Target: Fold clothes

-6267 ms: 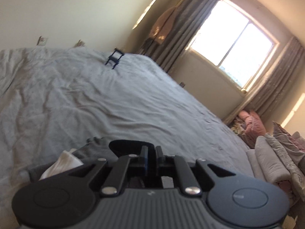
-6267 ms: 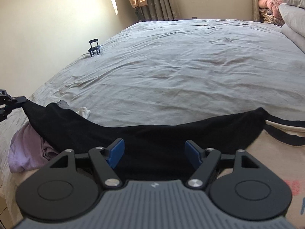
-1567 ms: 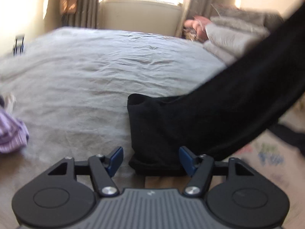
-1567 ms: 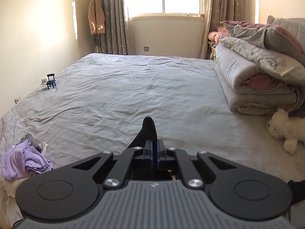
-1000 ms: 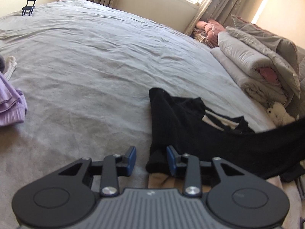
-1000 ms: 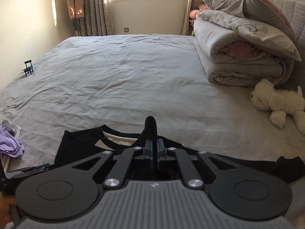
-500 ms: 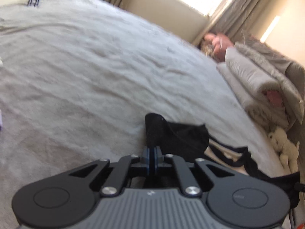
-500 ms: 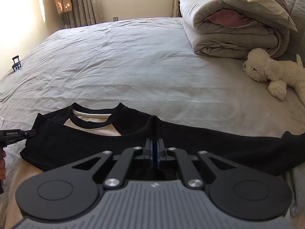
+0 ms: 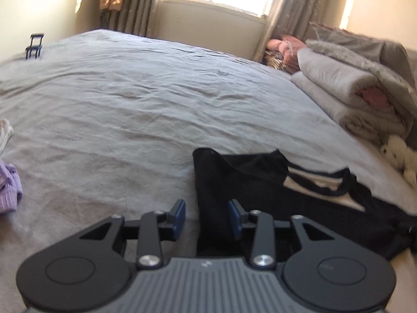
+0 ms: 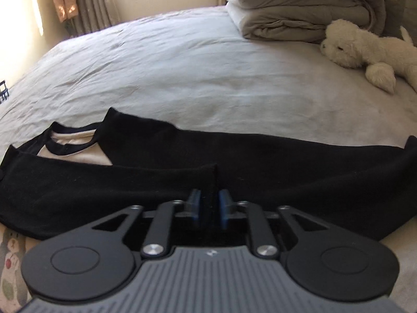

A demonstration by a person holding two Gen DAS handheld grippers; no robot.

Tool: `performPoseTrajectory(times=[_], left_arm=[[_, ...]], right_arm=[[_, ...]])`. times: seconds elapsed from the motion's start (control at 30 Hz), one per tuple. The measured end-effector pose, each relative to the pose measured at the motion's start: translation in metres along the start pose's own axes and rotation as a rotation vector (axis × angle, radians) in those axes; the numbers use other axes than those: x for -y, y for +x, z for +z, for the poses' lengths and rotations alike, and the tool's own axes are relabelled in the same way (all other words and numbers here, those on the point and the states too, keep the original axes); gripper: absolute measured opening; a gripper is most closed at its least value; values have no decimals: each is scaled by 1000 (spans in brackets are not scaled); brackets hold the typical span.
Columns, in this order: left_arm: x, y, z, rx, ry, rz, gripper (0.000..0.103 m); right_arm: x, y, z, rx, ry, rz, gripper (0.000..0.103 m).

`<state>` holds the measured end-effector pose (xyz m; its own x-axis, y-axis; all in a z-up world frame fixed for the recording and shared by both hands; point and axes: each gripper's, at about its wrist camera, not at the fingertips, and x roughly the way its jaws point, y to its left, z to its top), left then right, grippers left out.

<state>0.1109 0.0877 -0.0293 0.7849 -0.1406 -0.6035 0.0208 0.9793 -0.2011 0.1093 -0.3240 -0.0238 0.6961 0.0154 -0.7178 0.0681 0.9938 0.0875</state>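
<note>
A: Where is the black-sleeved shirt point(image 10: 260, 161) lying?

B: Flat on the grey bedsheet point(image 10: 182, 65), long axis running nine to three across the right wrist view. The right gripper point(image 10: 207, 210) is sitting at six o'clock of it, nearer the folded sleeve edge; its jaws are opening, cloth between the pads but no longer pinched.

A: And the left gripper point(image 9: 207, 217)?

B: Also opening; the shirt's corner is standing between its pads, unpressed, cloth running toward two o'clock.

A: Against half a second ago?

B: Both were clamping then; both are releasing now.
</note>
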Motion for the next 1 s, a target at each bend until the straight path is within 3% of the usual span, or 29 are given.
performPoseTrajectory(times=[0.1,0.23,0.33,0.5,0.7,1.0], left_arm=[[6,-4,-6,1,78,31,39],[10,-20,2,49,65,29,41],[26,-32,9,84,71,-17,43],[48,-36,9,57,58,-123,47],[66,-26,-2,5,51,-178,47],[104,-29,0,-18,84,-265,47]], right_arm=[[12,-8,0,13,-16,-70,41],[37,-20,2,18,4,-189,47],[62,-32,5,28,98,-273,57],[100,-43,3,21,266,-386,66],[123,-50,-5,38,389,-423,66],[132,-57,-13,17,582,-382,66]])
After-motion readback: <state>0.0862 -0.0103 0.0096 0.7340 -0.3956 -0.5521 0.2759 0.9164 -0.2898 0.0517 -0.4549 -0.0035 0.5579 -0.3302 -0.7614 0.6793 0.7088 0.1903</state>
